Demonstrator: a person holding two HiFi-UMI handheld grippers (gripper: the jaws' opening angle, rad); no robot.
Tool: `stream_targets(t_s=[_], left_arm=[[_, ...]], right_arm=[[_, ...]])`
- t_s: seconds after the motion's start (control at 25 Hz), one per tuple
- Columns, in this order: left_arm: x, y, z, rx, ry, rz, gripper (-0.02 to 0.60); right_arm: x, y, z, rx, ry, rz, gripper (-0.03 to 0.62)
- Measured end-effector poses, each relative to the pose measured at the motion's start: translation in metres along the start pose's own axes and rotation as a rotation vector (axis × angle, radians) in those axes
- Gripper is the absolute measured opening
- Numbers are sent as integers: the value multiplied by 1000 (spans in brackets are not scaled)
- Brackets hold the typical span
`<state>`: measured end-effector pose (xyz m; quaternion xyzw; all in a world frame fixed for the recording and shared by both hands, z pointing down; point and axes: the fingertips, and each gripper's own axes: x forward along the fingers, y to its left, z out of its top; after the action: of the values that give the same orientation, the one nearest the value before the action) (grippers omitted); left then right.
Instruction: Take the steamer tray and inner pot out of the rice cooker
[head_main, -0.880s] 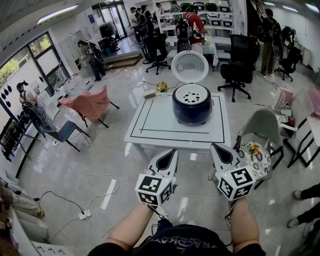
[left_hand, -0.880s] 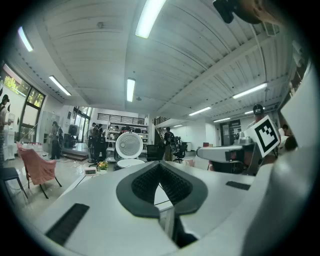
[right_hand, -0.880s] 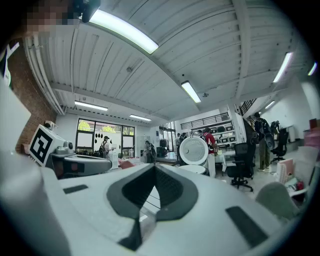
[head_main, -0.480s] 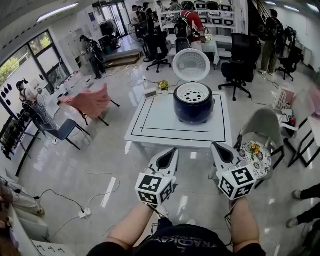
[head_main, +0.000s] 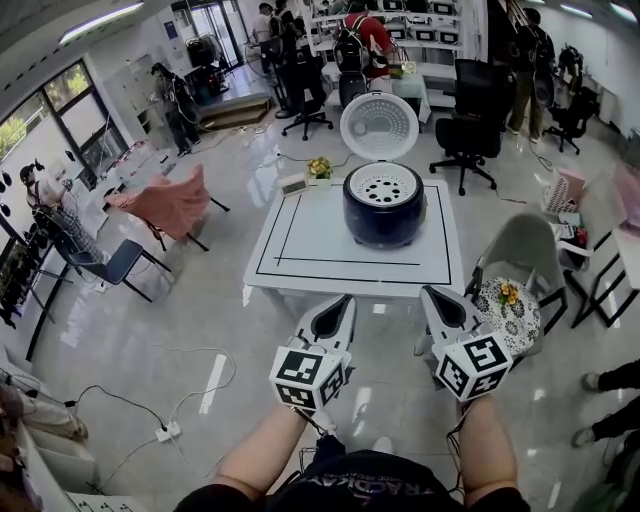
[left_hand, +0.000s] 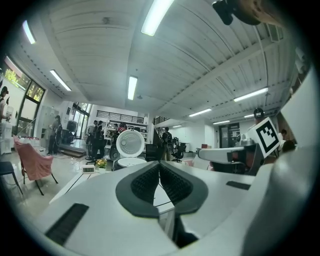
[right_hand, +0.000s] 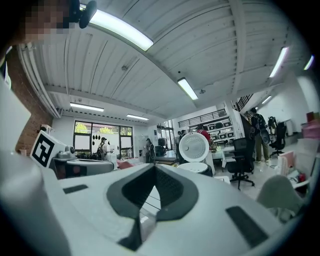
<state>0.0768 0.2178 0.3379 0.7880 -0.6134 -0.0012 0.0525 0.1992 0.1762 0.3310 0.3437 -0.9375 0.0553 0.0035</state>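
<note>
Head view, looking steeply down over a glossy pale floor (head_main: 150, 330).

- **Table and cooker:** At 12 o'clock from the frame's centre, a low white square table (head_main: 310, 250) edged with a thin black line. On its far right part, a round dark navy rice cooker (head_main: 384, 218).
- **Lid:** Round white lid (head_main: 379, 127) swung open, standing upright at the cooker's 12 o'clock edge.
- **Steamer tray:** Seated in the cooker's open mouth, a round white steamer tray (head_main: 384, 186) dotted with holes.
- **Inner pot:** Hidden beneath the tray, not visible in any view.

At 6 o'clock, two bare forearms reaching forward, each holding a white two-jaw tool with a cube of black-and-white square markers.

- **Left gripper** (head_main: 346, 300): At 7 o'clock from the cooker.
- **Right gripper** (head_main: 428, 292): At 5 o'clock from the cooker.
- **Both:** Tips near the table's near edge, well apart from the cooker, pointing level toward it.
- **Left gripper view:** Dark ribbed pads (left_hand: 146, 181) pressed together at the tips, nothing gripped.
- **Right gripper view:** Dark pads (right_hand: 170, 192) likewise closed tip to tip, empty. Cooker and raised lid straight ahead beyond the tips.

Around the table:

- At 9 o'clock, a chair draped in pink cloth (head_main: 168, 203).
- At 3 o'clock, a grey shell chair (head_main: 525, 250).
- By the far left corner, a small pot of yellow flowers (head_main: 320, 168).
- At 12 o'clock in the background, black office chairs and several standing people.
</note>
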Motion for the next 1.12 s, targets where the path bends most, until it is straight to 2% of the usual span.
stream_targets(t_s=[0.44,0.64,1.12], left_arm=[[25,62,4,-37,-3,-40,52],[37,99,5,-38,6,-64,81],[51,169,11,3,15,-178,221]], right_arm=[[59,12,5,-15,-7,-19,25],[98,24,4,-24,4,-25,75],[168,44,4,-20,-12,-154,179]])
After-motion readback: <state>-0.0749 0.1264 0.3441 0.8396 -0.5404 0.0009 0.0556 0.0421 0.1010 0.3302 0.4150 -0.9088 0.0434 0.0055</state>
